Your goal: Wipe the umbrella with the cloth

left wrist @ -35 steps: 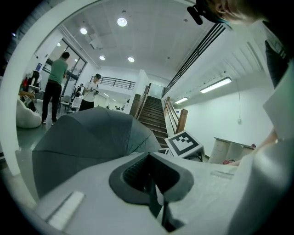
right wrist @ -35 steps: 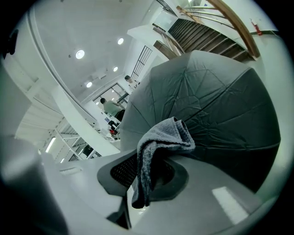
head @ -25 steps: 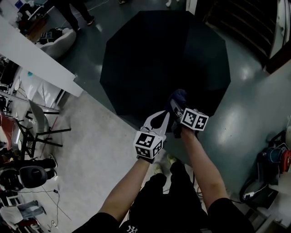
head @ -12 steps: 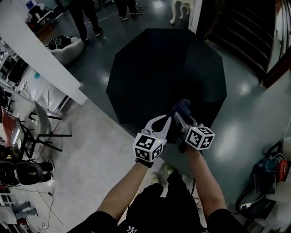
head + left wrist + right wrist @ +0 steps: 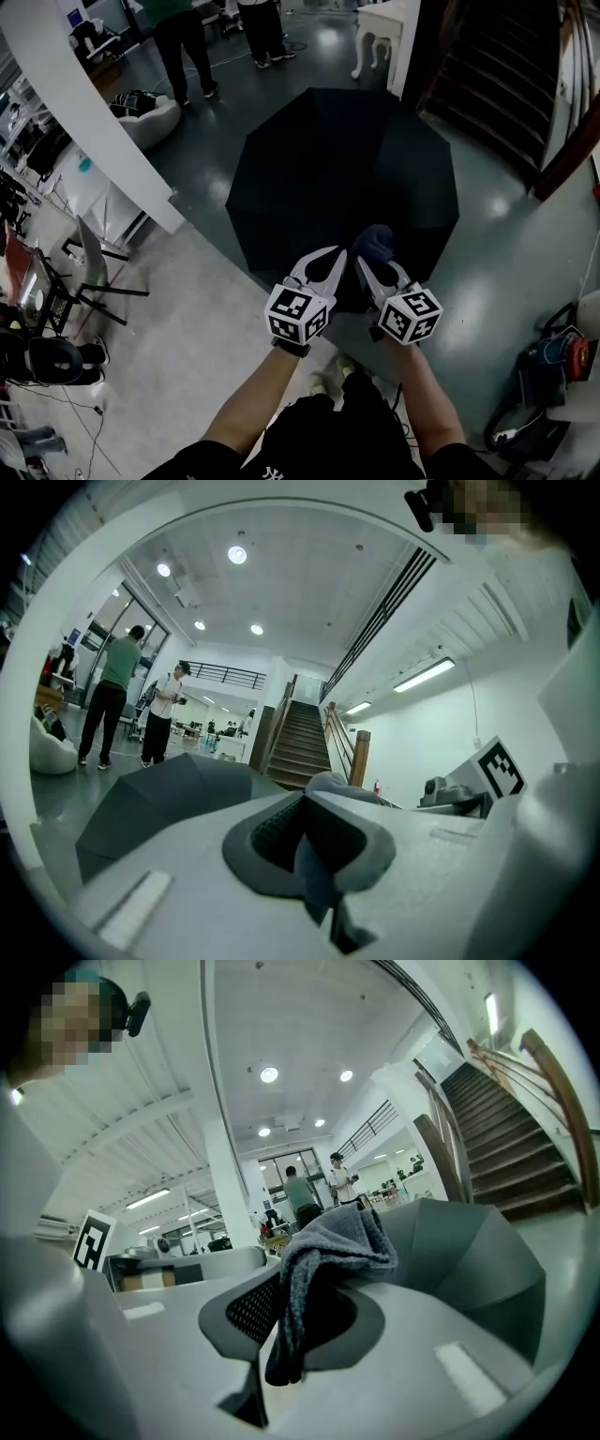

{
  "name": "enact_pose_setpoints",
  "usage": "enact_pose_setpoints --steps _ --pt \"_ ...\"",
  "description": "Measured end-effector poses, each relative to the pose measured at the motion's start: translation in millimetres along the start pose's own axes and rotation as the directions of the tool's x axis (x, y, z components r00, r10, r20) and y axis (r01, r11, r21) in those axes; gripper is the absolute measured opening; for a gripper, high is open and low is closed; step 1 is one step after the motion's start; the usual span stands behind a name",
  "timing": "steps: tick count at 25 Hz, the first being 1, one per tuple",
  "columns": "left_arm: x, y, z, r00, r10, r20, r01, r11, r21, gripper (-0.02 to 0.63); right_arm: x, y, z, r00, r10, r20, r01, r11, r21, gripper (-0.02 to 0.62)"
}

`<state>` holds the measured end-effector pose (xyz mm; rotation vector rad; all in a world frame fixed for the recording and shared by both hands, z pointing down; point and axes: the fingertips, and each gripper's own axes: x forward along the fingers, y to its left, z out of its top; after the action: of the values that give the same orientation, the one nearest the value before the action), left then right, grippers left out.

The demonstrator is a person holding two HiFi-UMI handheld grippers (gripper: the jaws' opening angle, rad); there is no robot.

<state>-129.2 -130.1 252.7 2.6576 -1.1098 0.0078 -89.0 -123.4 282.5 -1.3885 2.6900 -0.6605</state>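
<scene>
Jaws clamped, our right gripper (image 5: pixel 365 262) held the grey cloth (image 5: pixel 376 241) over the open black umbrella (image 5: pixel 328 159) while our left gripper (image 5: pixel 336 256) pinched its near edge.

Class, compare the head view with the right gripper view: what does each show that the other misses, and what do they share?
Head view only: the umbrella's whole round canopy seen from above, the person's forearms, and a folding chair on the left.
Right gripper view only: the cloth clamped between the right gripper's jaws, and the ceiling lights.
Both: the umbrella, the cloth, the staircase and two bystanders.
</scene>
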Motion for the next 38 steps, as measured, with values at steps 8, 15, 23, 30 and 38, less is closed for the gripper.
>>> enact_pose_setpoints --steps 8,15,23,30,38 --pt "-29 -27 31 0.997 -0.071 0.02 0.071 0.997 -0.007 0.002 -24 39 32 0.999 0.009 0.04 -0.005 0.995 -0.098 0.08" --pt "-51 -37 64 0.997 -0.061 0.055 0.059 0.998 0.036 0.002 -40 64 56 0.997 0.013 0.073 -0.003 0.99 -0.139 0.08" --pt "-67 -37 77 0.996 -0.058 0.064 0.056 0.998 0.04 0.002 -46 85 69 0.996 0.034 0.08 -0.022 0.988 -0.156 0.08" --pt "-81 -39 93 0.995 -0.056 0.088 0.05 0.996 0.067 0.002 -48 100 77 0.995 0.043 0.09 -0.025 0.982 -0.187 0.077" --pt "-88 -41 91 0.995 -0.055 0.086 0.049 0.996 0.069 0.002 -47 109 73 0.997 0.042 0.069 -0.026 0.978 -0.208 0.075"
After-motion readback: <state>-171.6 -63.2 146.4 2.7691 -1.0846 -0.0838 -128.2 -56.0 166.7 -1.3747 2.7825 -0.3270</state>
